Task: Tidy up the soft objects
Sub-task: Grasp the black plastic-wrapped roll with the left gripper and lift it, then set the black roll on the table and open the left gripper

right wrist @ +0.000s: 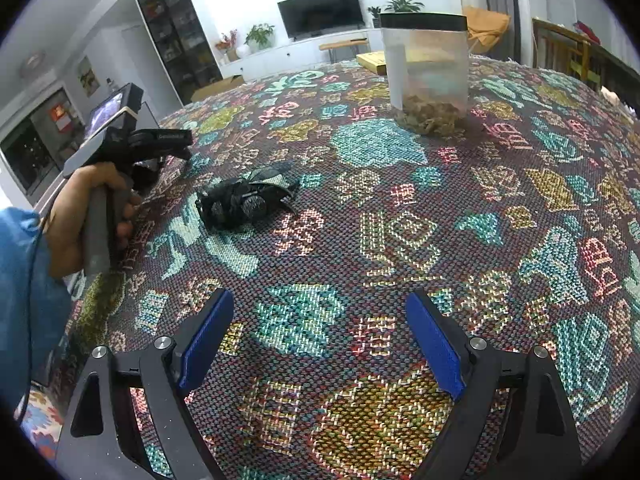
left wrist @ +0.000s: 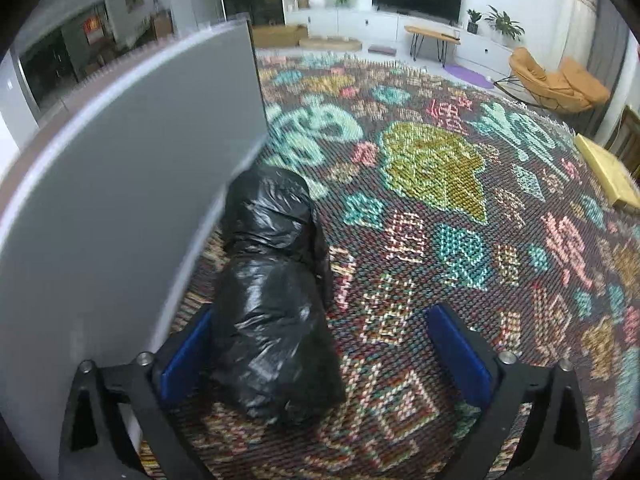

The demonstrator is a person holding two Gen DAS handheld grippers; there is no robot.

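A crumpled black plastic bag (left wrist: 272, 300) lies on the patterned tablecloth (left wrist: 440, 208), between the wide-open blue fingers of my left gripper (left wrist: 324, 344), close to the left finger (left wrist: 184, 360). A grey panel (left wrist: 132, 168) stands right beside the bag on its left. In the right wrist view the same black bag (right wrist: 244, 200) lies mid-left on the cloth, with the hand-held left gripper (right wrist: 160, 148) beside it. My right gripper (right wrist: 320, 336) is open and empty, low over the cloth, well short of the bag.
A translucent container with a dark lid (right wrist: 426, 68) holds crumpled material at its bottom and stands at the far side of the table. A yellow flat box (left wrist: 608, 172) lies near the right edge. Chairs, a TV and cabinets are beyond.
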